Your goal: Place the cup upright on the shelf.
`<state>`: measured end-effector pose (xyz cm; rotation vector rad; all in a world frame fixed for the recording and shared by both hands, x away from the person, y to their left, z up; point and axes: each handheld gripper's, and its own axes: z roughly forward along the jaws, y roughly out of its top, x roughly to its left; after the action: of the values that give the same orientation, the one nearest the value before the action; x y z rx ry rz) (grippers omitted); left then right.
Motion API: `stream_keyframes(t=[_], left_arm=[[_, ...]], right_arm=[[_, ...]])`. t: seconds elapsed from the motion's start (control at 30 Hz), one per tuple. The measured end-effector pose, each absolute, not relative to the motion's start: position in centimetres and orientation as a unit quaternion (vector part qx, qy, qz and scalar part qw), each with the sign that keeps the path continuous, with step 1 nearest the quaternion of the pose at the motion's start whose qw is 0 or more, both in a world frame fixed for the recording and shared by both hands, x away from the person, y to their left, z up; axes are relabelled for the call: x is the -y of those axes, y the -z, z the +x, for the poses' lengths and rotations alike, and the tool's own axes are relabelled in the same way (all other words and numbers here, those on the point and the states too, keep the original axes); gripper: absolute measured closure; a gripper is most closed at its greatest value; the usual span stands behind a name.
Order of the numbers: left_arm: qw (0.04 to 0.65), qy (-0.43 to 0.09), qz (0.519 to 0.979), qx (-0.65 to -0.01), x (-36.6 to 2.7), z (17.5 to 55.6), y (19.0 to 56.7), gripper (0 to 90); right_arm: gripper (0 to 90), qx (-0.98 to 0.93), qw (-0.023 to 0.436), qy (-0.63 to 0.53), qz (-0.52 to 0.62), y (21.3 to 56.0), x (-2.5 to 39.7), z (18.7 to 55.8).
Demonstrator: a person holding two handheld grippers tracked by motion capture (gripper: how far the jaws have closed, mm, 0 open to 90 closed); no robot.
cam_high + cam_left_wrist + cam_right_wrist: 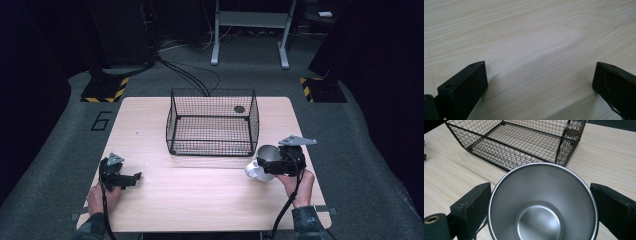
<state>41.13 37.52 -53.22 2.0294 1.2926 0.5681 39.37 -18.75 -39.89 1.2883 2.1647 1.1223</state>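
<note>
On the wooden table (150, 200) there are two grippers, one wire basket and one steel cup. At the left, the left gripper (131, 178) sits low over the table's near-left part, held by a hand (102, 198), with its jaws spread wide apart and nothing between them; the left gripper view looks down on bare wood grain between the two black jaws. In the middle, toward the far edge, stands the black wire basket (212, 122), open at the top, with a small dark round spot (239, 109) showing at its back right; whether that lies in the basket or behind the mesh cannot be told. At the right, just off the basket's near-right corner, the right gripper (270, 165) is held by the other hand (296, 186) and has the cup (264, 161) between its jaws. The right gripper view looks straight into the cup (542, 207), whose shiny inside holds nothing, with a jaw at each side of its rim and the basket (519, 143) just beyond. The high view shows a pale outer side on the cup and a dark floor around the table.
</note>
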Motion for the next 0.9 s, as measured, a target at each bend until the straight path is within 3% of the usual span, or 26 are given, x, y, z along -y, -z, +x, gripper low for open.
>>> stream_keyframes(t=[0.9], left_arm=[[0.329, -0.217, 0.775, -0.494, -37.5, 41.1, 53.2, 0.0]], right_arm=[[5.9, -0.803, 0.158, -0.409, 0.403, 38.4, 14.0, 40.5]])
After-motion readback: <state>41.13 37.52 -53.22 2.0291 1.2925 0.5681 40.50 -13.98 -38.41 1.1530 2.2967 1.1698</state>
